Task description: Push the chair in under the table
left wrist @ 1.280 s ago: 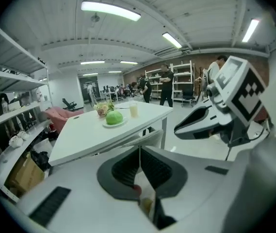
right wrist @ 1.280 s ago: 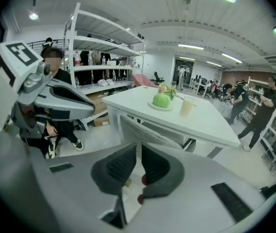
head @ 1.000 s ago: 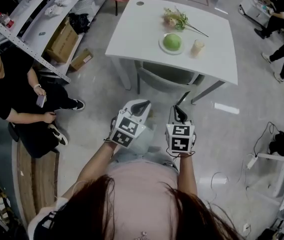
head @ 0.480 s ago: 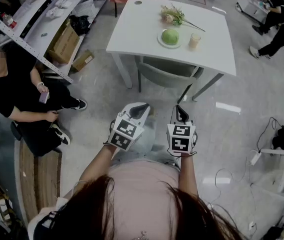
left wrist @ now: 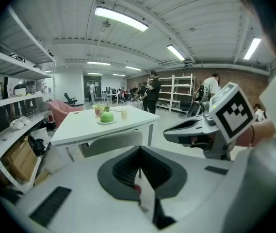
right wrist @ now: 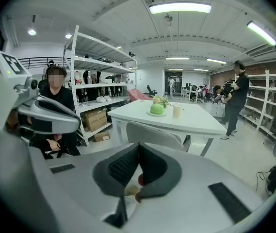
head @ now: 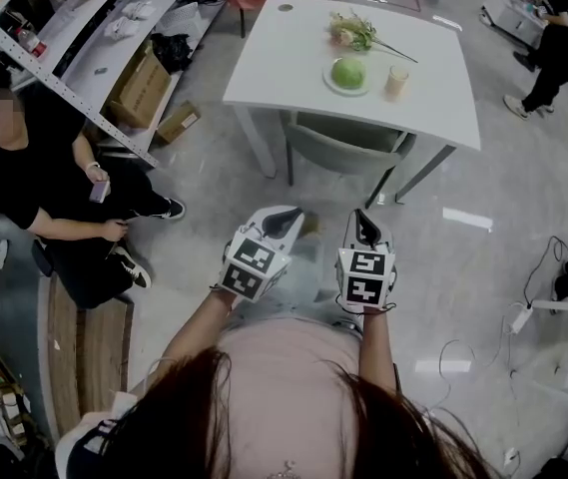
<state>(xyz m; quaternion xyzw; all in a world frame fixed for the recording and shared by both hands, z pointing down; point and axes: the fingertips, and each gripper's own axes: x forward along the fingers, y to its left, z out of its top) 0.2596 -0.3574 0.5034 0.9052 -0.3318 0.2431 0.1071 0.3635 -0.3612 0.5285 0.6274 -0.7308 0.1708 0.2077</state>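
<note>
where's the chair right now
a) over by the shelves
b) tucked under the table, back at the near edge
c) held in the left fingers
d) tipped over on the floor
B: in the head view the chair stands upright with its seat tucked beneath the table and its back at the table's near edge, touched by neither gripper.

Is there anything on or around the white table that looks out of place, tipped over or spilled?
Nothing stands out. The chair sits tucked under the table, the cup stands upright, and nothing is spilled. Only the flowers lie loose on the tabletop, not in a vase.
</note>
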